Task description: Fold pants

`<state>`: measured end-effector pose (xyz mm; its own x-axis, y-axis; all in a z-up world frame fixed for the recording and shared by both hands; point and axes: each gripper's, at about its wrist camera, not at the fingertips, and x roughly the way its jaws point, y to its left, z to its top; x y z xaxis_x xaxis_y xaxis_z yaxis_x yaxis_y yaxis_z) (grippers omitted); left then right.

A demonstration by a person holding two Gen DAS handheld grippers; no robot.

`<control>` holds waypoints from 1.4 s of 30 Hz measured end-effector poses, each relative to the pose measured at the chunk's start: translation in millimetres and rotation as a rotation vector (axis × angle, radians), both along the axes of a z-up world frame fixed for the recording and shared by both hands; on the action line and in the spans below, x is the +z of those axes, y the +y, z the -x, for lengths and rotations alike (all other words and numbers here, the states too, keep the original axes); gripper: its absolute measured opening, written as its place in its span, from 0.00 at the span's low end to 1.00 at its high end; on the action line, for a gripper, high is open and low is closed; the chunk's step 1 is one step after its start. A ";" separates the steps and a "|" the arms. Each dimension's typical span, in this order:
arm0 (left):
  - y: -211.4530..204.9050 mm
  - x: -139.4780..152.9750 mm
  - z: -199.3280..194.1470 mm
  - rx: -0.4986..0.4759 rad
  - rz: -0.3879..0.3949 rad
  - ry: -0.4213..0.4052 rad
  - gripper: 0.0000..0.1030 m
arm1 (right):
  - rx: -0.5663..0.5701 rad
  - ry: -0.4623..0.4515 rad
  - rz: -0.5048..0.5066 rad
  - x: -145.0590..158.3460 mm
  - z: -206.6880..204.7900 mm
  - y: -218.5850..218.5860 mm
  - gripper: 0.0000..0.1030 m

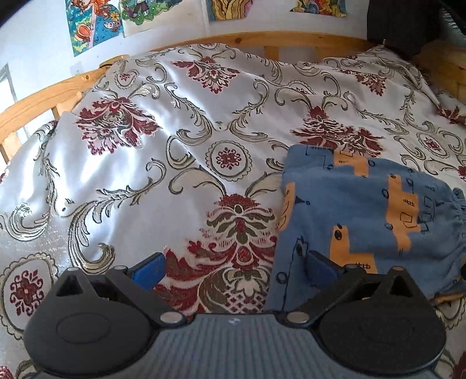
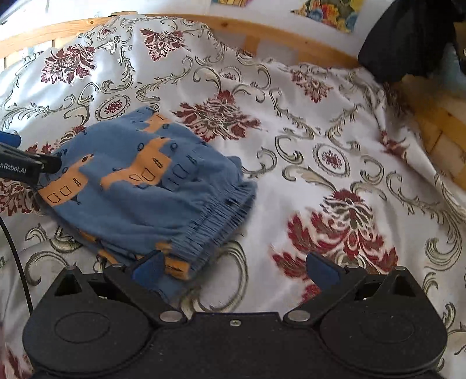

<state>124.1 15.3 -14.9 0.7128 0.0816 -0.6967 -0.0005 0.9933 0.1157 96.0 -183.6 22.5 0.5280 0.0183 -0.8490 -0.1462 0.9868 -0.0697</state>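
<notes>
Blue pants with orange patches lie folded into a compact stack on the bedspread; in the right wrist view the pants show the gathered waistband at their right edge. My left gripper stands open at the stack's left edge, its right finger over the cloth, nothing between the fingers. My right gripper is open too, beside the waistband corner, left finger next to the folded layers. The left gripper also appears at the left edge of the right wrist view, touching the pants.
A white bedspread with red and grey floral print covers the bed. A wooden bed rail runs along the back and right side. Dark cloth hangs at the far right corner. Colourful pictures are on the wall.
</notes>
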 end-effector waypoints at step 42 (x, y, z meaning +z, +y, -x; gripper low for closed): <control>48.6 -7.4 -60.0 -0.343 0.554 0.313 0.86 | -0.192 0.116 -0.925 -56.4 -94.1 -99.3 0.52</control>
<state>184.1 64.0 -22.2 0.3949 -0.5358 -0.7463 0.2729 0.8441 -0.4616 190.1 -282.9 -33.9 0.5055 0.6310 -0.5885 0.0672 0.6512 0.7559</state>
